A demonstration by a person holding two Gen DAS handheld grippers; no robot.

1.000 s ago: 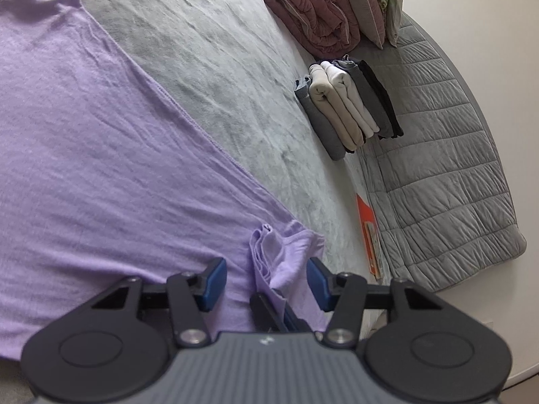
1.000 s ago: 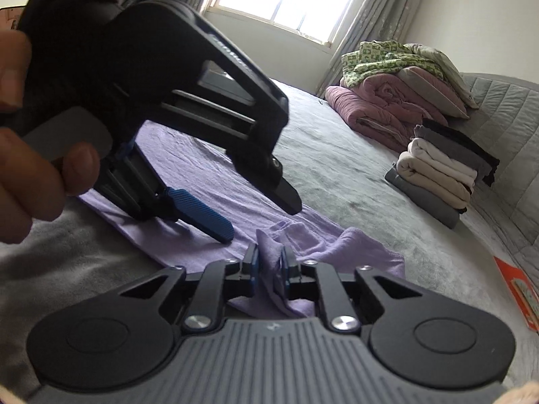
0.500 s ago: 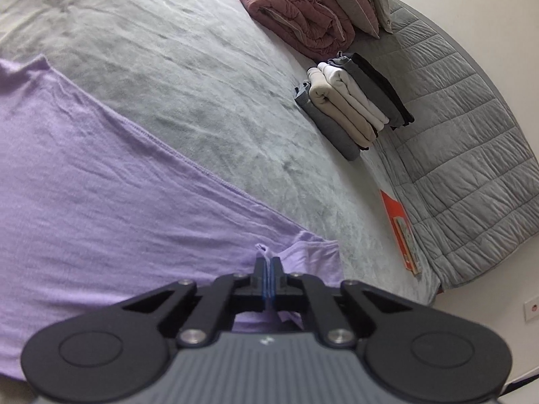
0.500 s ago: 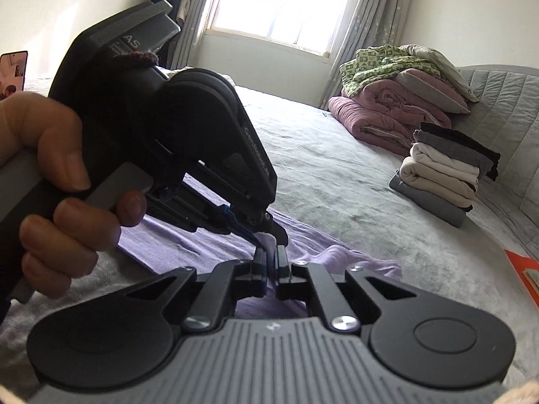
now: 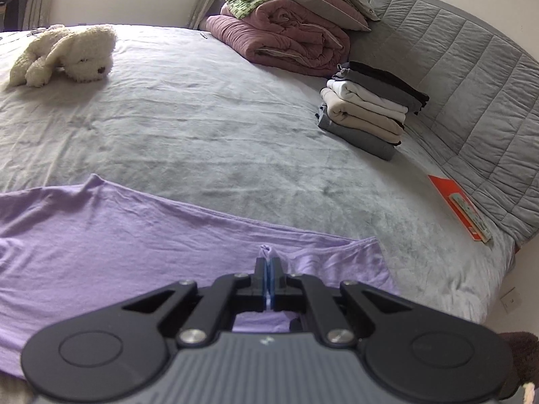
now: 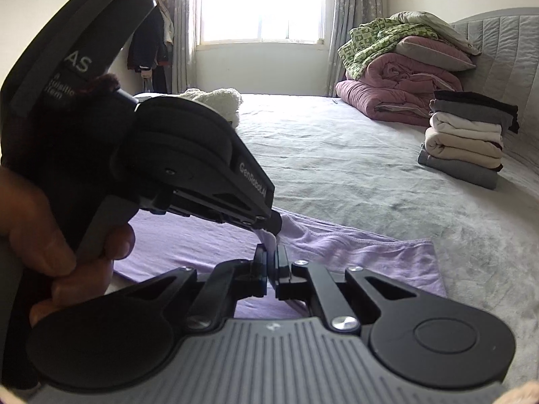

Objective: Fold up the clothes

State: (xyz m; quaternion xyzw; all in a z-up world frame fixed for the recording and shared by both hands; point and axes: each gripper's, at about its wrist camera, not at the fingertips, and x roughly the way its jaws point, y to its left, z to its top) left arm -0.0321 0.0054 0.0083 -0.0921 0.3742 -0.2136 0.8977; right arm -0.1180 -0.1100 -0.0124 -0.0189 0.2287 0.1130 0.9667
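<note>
A lilac garment [image 5: 111, 235] lies spread on the grey bed [image 5: 209, 134]; it also shows in the right wrist view [image 6: 353, 252]. My left gripper [image 5: 268, 264] is shut on a pinched fold of the lilac cloth near its right corner. My right gripper [image 6: 270, 256] is shut on the same raised fold, right beside the left gripper's tip [image 6: 274, 224]. A hand [image 6: 50, 235] holds the left gripper at the left of the right wrist view.
A stack of folded clothes [image 5: 367, 111] stands at the bed's far right near the quilted headboard [image 5: 471, 77]. Rolled duvets and pillows [image 5: 289, 30] lie behind it. A white plush toy [image 5: 64, 54] lies far left. An orange booklet [image 5: 461, 208] lies by the headboard.
My left gripper shut on the lilac fold next to the right gripper. Both grippers then tilted up, so the far bed, plush toy and window came into view.
</note>
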